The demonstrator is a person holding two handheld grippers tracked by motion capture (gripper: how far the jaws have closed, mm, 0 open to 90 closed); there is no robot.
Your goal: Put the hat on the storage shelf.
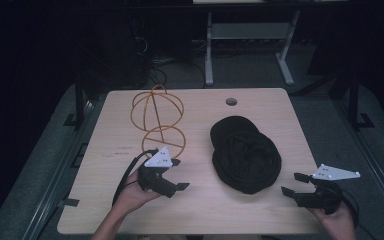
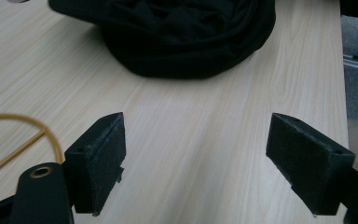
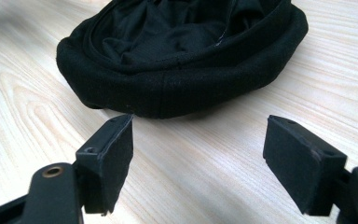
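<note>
Dark floor and desk legs lie beyond my worktop (image 1: 130,210), a pale wooden slab. From the high view, the black cap (image 1: 246,154) lies crown down right of the middle, nearer the right edge, its hollow facing up, so the rim is easy to reach from either side. An orange wire stand (image 1: 157,117) sits toward the far left corner, apart from the cap and likely there to carry it. My left gripper (image 1: 175,174) hangs near the front edge, left of the cap, pointing right at it. My right gripper (image 1: 291,184) rests by the front right corner, pointing left, palm under its body.

In the left gripper view my jaws are spread with nothing between them; the cap (image 2: 177,37) lies ahead, and a loop of the stand (image 2: 23,140) curves at the left.

In the right gripper view my jaws also stand released and empty, just short of the cap (image 3: 177,70) rim.
</note>
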